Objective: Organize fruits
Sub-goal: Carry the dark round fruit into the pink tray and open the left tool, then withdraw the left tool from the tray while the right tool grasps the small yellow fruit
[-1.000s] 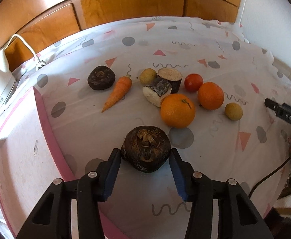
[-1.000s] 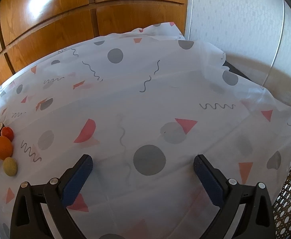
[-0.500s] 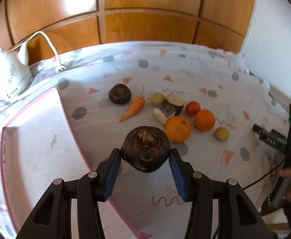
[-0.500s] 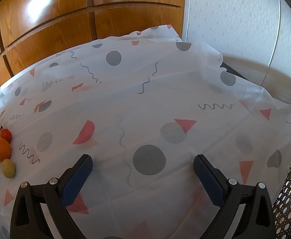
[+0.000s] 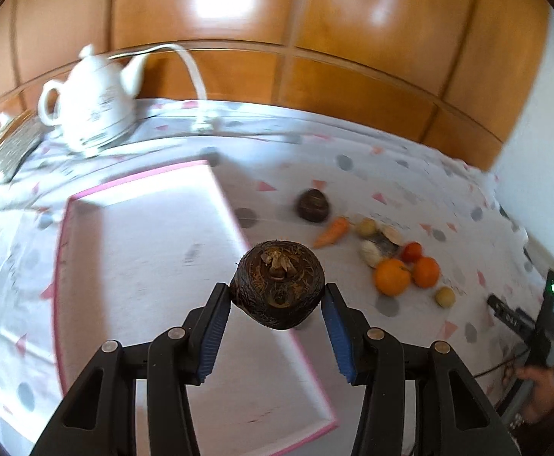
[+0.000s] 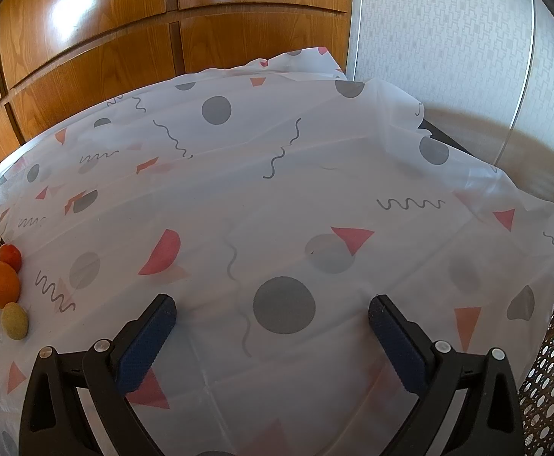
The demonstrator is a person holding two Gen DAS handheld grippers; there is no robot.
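**Left grips dark root over tray edge, right idle**

Left hand-held gripper (image 5: 277,296) pinches a dark hairy round root (image 5: 277,283) between its blue pads, held in the air above the right edge of the pink-rimmed white tray (image 5: 132,205). Right hand-held gripper (image 6: 271,313) spread wide, nothing between its pads, over the patterned tabletop (image 6: 314,174). The rest lies in a cluster right of the tray: second dark root (image 5: 313,205), carrot (image 5: 332,231), two oranges (image 5: 392,276), tomato (image 5: 411,251), small yellowish fruit (image 5: 445,296). White teapot (image 5: 90,108) behind the tray.
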